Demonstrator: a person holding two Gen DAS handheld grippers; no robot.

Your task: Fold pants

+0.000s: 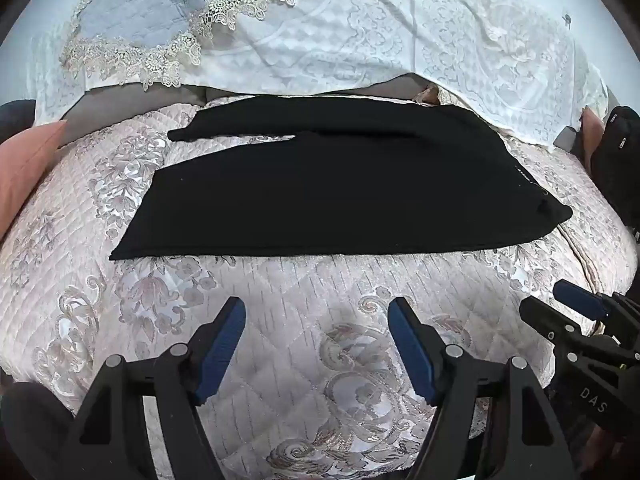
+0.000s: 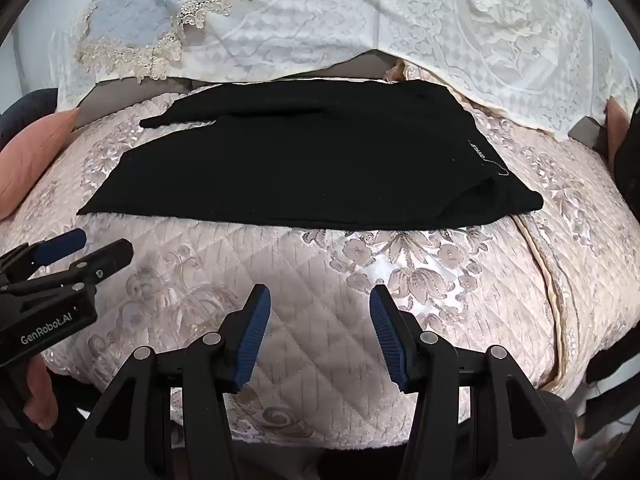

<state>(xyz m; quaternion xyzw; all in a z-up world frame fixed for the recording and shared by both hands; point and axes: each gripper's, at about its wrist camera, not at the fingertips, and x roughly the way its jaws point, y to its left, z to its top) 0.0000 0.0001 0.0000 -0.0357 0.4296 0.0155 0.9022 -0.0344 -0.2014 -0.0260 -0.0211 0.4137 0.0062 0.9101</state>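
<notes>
Black pants (image 1: 340,192) lie flat across the bed, waistband to the right, legs to the left; the far leg tip sticks out at the upper left. They also show in the right wrist view (image 2: 312,168). My left gripper (image 1: 316,312) is open and empty, hovering above the quilt in front of the pants' near edge. My right gripper (image 2: 320,300) is open and empty, also short of the near edge. Each gripper shows in the other's view: the right gripper (image 1: 560,300) at the right, the left gripper (image 2: 100,244) at the left.
A pink floral quilt (image 1: 320,360) covers the bed. White lace covers (image 1: 360,40) and a grey lace-trimmed cloth (image 1: 140,16) drape behind. A pink pillow (image 1: 24,160) lies at the left. A dark bag (image 1: 616,152) sits at the right edge.
</notes>
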